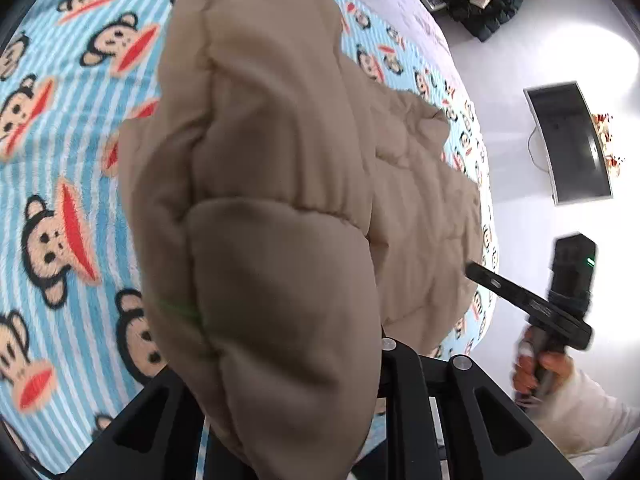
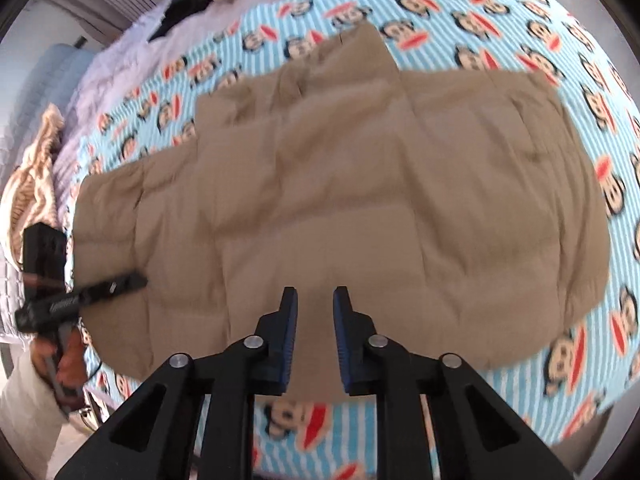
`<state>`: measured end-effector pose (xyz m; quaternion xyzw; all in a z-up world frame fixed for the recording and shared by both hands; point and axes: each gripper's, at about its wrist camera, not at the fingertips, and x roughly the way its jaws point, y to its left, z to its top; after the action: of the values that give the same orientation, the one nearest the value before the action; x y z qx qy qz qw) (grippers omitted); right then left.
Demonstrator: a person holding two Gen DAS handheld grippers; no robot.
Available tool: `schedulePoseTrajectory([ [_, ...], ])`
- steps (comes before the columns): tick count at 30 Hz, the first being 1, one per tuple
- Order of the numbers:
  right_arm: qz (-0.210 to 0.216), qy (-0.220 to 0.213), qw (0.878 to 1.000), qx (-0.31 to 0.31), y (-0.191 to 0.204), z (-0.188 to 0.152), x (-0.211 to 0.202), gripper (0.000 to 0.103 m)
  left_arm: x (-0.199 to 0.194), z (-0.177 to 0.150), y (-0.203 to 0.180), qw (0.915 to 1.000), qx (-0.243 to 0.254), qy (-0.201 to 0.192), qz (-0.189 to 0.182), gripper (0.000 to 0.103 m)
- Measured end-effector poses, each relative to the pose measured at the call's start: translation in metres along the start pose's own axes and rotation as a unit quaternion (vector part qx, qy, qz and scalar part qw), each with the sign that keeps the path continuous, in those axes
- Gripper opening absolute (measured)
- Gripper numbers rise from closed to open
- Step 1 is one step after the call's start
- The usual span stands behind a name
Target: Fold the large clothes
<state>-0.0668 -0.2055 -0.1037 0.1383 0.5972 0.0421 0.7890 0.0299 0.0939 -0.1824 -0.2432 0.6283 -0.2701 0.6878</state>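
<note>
The left tongs [image 1: 288, 420] grip the soft, puffy jacket [image 2: 340, 200] at the bed's [image 2: 580, 40] near edge (right tongs [image 2: 316, 336] empty, slightly parted).

The quilted jacket [image 2: 360, 200] was plain tan all over. Under it, the blanket [image 2: 460, 20] carried light-blue and white stripes with brown-and-cream monkey faces and red mouths. The gripper's fingers [image 2: 344, 340] were black with blue pads.

Bright daylight, glare at right (fisheye-warped edges), motion blur throughout.
</note>
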Motion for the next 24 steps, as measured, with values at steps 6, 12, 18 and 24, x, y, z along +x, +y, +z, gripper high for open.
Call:
schedulePoseTrajectory([
  [6, 0.041, -0.005, 0.999, -0.027, -0.004, 0.047, 0.043, 0.019, -0.019, -0.009, -0.069, 0.9990, 0.000, -0.028, 0.034, 0.022],
  [12, 0.084, 0.025, 0.996, 0.000, -0.025, 0.074, 0.091, 0.014, -0.002, -0.005, -0.174, 0.9967, 0.026, -0.037, 0.068, 0.022],
  [18, 0.124, 0.045, 0.991, 0.026, -0.045, 0.083, 0.113, 0.007, 0.031, -0.006, -0.244, 0.9905, 0.069, -0.028, 0.115, 0.022],
  [24, 0.166, 0.058, 0.983, 0.055, -0.080, 0.091, 0.081, 0.007, 0.070, 0.000, -0.283, 0.9855, 0.097, -0.006, 0.139, 0.022],
])
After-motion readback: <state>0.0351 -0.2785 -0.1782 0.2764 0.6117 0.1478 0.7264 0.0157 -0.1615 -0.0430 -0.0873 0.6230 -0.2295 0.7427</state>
